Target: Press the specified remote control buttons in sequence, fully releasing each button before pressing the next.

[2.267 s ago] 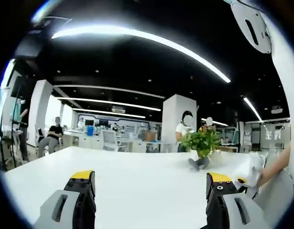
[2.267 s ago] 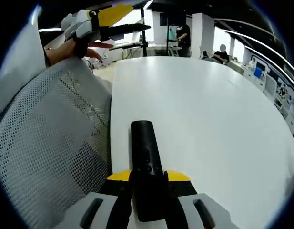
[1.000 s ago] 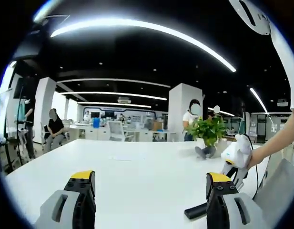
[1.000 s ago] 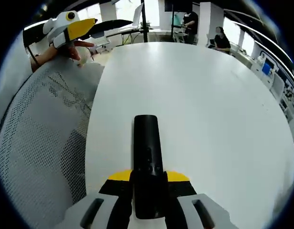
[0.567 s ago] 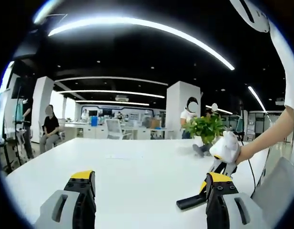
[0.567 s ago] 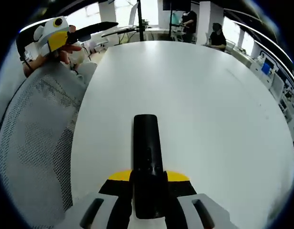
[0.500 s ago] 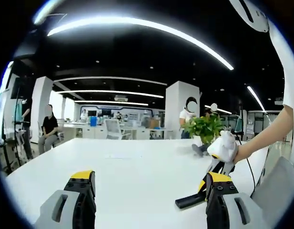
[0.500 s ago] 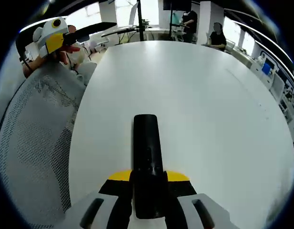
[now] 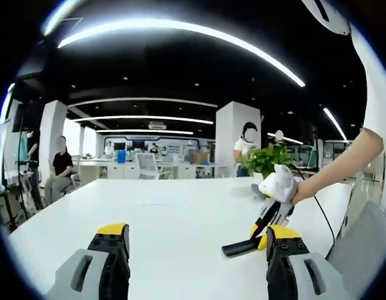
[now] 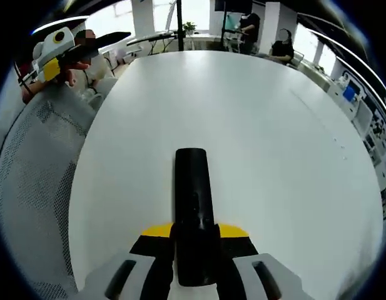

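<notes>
Across the wide white bench point(image 10: 274, 137) of an open office, the right tongs point(image 10: 194, 240) clamp the slim black remote control point(image 10: 193, 200) at lower centre, so the wide-apart left tongs point(image 9: 193, 240) should close before pressing squarely.

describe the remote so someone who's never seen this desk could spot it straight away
Start from the big white table, beside a grey mesh chair. Over the table's near part the right gripper holds the remote between its yellow-tipped jaws, pointing out across the table. It is a long, slim black bar with small buttons down its middle, the one dark thing against the white top.
</notes>
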